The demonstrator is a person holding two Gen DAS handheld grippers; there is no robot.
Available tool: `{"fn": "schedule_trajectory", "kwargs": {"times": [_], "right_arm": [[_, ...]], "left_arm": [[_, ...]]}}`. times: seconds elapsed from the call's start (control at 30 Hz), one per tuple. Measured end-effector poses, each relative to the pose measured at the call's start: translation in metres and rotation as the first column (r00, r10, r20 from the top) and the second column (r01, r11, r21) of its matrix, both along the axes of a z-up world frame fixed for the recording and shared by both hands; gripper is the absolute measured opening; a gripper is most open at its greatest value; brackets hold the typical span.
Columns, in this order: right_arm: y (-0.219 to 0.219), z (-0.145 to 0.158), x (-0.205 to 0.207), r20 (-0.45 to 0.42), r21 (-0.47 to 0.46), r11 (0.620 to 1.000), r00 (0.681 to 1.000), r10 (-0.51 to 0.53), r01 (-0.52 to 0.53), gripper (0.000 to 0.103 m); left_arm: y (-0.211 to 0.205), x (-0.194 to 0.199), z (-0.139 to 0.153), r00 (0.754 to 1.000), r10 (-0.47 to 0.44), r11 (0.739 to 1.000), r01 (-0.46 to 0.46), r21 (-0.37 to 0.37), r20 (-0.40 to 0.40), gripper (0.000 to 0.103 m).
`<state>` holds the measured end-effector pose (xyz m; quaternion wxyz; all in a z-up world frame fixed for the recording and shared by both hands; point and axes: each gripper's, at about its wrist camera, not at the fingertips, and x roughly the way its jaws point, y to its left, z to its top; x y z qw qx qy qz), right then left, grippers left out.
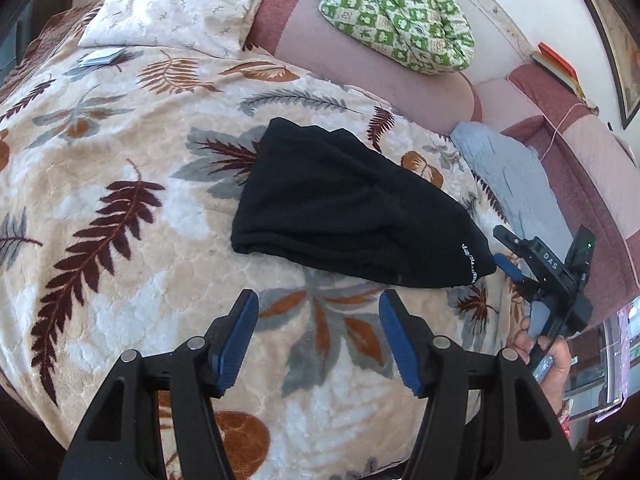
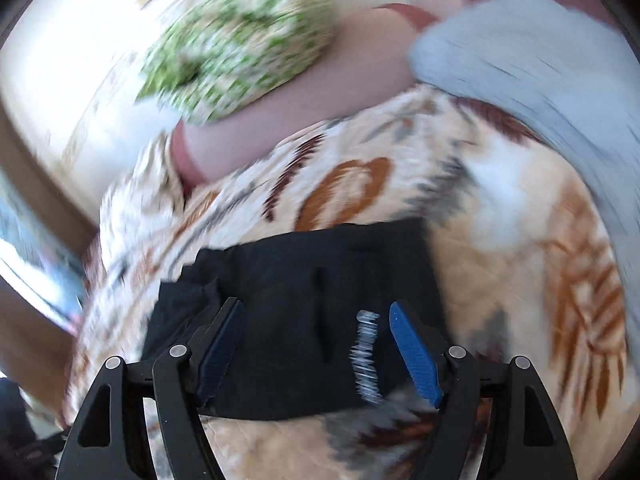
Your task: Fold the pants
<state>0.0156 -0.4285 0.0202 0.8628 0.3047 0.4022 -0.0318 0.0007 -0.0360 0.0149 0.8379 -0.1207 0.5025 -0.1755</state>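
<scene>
- Left hand-held gripper (image 1: 319, 344) hovers with its blue pads wide apart and nothing between them; only the leaf-print blanket (image 1: 120, 264) lies under the gap.
- Ahead of it, and a little to its right, the black pants (image 1: 344, 208) lie on the bed as a compact folded bundle, the corner with white lettering nearest the right hand-held gripper (image 1: 505, 248).
- From its own camera, the right hand-held gripper (image 2: 316, 350) also stands wide open, holding nothing, with the pants (image 2: 296, 276) spread directly below and between its fingers. That view is motion-blurred, so whether the pads touch the cloth cannot be told.
- Likely risk: closing on the top layer alone would peel the bundle open and undo the fold.
- Another likely risk: the plush blanket sits right under the cloth, so a low pinch could catch blanket pile together with the pants and drag both.
- A one-sided pull from the right, with the left gripper apart from the fabric, would probably skew the bundle or slide it toward the grey cloth (image 1: 508, 168) lying beyond it to the right.
- Soft knit sags, so a lifted edge could droop and crease unevenly.
</scene>
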Motion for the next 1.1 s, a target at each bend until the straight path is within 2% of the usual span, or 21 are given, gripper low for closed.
{"fn": "schedule_trajectory", "kwargs": {"times": [0.07, 0.17, 0.3, 0.4, 0.6, 0.73, 0.87, 0.97, 1.1], "right_arm": [[-0.021, -0.006, -0.017, 0.001, 0.081, 0.995, 0.998, -0.059, 0.059, 0.081], [-0.029, -0.012, -0.026, -0.011, 0.163, 0.985, 0.998, -0.062, 0.063, 0.081], [-0.031, -0.023, -0.020, -0.047, 0.174, 0.982, 0.997, -0.061, 0.068, 0.081], [-0.033, -0.036, -0.016, -0.084, 0.195, 0.977, 0.994, -0.067, 0.083, 0.081], [-0.044, -0.053, -0.022, -0.108, 0.254, 0.958, 0.989, -0.106, 0.130, 0.081], [-0.041, -0.056, -0.017, -0.105, 0.247, 0.963, 0.990, -0.089, 0.113, 0.081], [-0.034, -0.060, -0.007, -0.102, 0.234, 0.969, 0.993, -0.060, 0.083, 0.081], [-0.026, -0.067, 0.003, -0.092, 0.279, 0.959, 0.996, -0.021, 0.046, 0.080], [-0.024, -0.068, 0.008, -0.083, 0.272, 0.961, 0.996, -0.025, 0.047, 0.080]], "left_arm": [[-0.019, 0.008, 0.000, 0.999, -0.034, 0.999, 0.034, 0.016, -0.006, 0.062], [-0.053, 0.022, 0.008, 0.995, -0.097, 0.995, 0.097, 0.019, 0.003, 0.062], [-0.109, 0.042, 0.025, 0.978, -0.199, 0.978, 0.195, 0.076, 0.058, 0.062], [-0.157, 0.059, 0.031, 0.953, -0.289, 0.954, 0.280, 0.105, 0.086, 0.062], [-0.254, 0.099, 0.015, 0.884, -0.465, 0.877, 0.454, 0.155, 0.041, 0.062], [-0.313, 0.123, -0.010, 0.820, -0.571, 0.806, 0.570, 0.161, -0.045, 0.062], [-0.349, 0.144, -0.039, 0.782, -0.611, 0.769, 0.623, 0.143, -0.119, 0.062], [-0.369, 0.157, -0.059, 0.759, -0.632, 0.747, 0.650, 0.136, -0.158, 0.062], [-0.389, 0.163, -0.078, 0.721, -0.666, 0.699, 0.692, 0.177, -0.189, 0.062]]}}
